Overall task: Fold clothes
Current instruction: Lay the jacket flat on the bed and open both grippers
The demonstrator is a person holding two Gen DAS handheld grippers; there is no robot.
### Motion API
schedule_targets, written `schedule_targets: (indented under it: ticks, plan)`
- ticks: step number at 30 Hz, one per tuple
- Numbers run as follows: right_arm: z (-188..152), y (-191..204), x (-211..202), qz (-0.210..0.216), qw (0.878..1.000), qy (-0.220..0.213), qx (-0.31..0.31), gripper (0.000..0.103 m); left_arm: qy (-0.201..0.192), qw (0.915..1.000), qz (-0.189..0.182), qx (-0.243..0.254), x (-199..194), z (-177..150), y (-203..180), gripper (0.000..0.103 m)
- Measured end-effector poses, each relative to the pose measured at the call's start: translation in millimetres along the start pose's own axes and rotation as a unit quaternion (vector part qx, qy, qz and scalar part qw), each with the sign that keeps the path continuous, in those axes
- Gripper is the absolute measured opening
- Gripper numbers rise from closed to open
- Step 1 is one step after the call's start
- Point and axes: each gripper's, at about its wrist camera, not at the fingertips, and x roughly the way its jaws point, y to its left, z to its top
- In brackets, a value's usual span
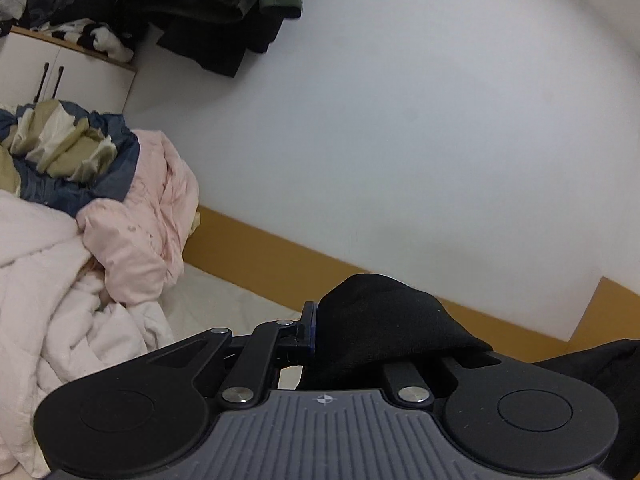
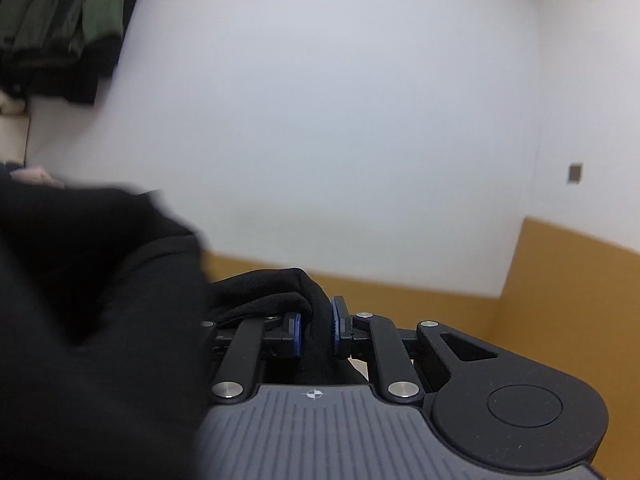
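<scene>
Both grippers up off the bed: left gripper [image 1: 320, 332] & right gripper [image 2: 316, 330] each pinching the black garment [image 2: 100, 300], held in mid-air, bunched. Fold unfinished; pink/white pile [image 1: 80, 272] unfolded.

matt black cloth garment [image 2: 80, 300] (soft knit)

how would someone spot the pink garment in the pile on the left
Start at the white cabinet far left, then drop to the heap of laundry below it. The pink garment drapes down the heap's right edge, beside the blue-and-beige bundle and above fluffy white bedding; it alone is pale pink.
</scene>
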Motion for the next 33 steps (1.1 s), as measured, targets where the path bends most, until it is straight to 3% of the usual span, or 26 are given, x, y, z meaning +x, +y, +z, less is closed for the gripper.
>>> schedule_targets:
  ticks: [11,18,20,22,23,24,25,26,30,31,33]
  plan:
    - [-120,40,225,0.019,0.997,0.078,-0.003,0.016,0.059,0.9982,0.006,0.001,204,-88,47,0.005]
    - [-200,56,341,0.014,0.995,0.1,-0.006,0.016,0.084,0.9962,0.002,-0.019,315,-150,77,0.007]
    - [-208,103,348,0.009,0.993,0.114,-0.004,0.017,0.104,0.9939,0.017,-0.032,342,-169,87,0.009]
    - [-234,109,372,0.012,0.99,0.14,-0.004,0.024,0.131,0.9901,0.043,-0.027,364,-185,95,0.016]
    - [-248,112,381,0.011,0.987,0.16,-0.003,0.039,0.146,0.9876,0.054,-0.023,372,-192,98,0.03]
    - [-262,115,388,0.01,0.984,0.178,-0.001,0.049,0.163,0.9842,0.066,-0.019,379,-198,101,0.054]
    - [-265,116,381,0.012,0.982,0.188,0.0,0.071,0.181,0.9803,0.078,-0.016,383,-201,104,0.062]
    - [-268,117,374,0.015,0.98,0.198,0.001,0.085,0.193,0.9772,0.087,-0.017,383,-203,108,0.067]
    - [-270,116,347,0.024,0.977,0.211,-0.005,0.085,0.19,0.9752,0.105,-0.045,351,-191,126,0.069]
    - [-230,106,332,0.025,0.979,0.204,-0.005,0.085,0.186,0.9755,0.106,-0.049,338,-185,130,0.069]
    - [-219,57,278,0.035,0.98,0.195,0.003,0.085,0.182,0.9765,0.107,-0.043,310,-167,138,0.07]
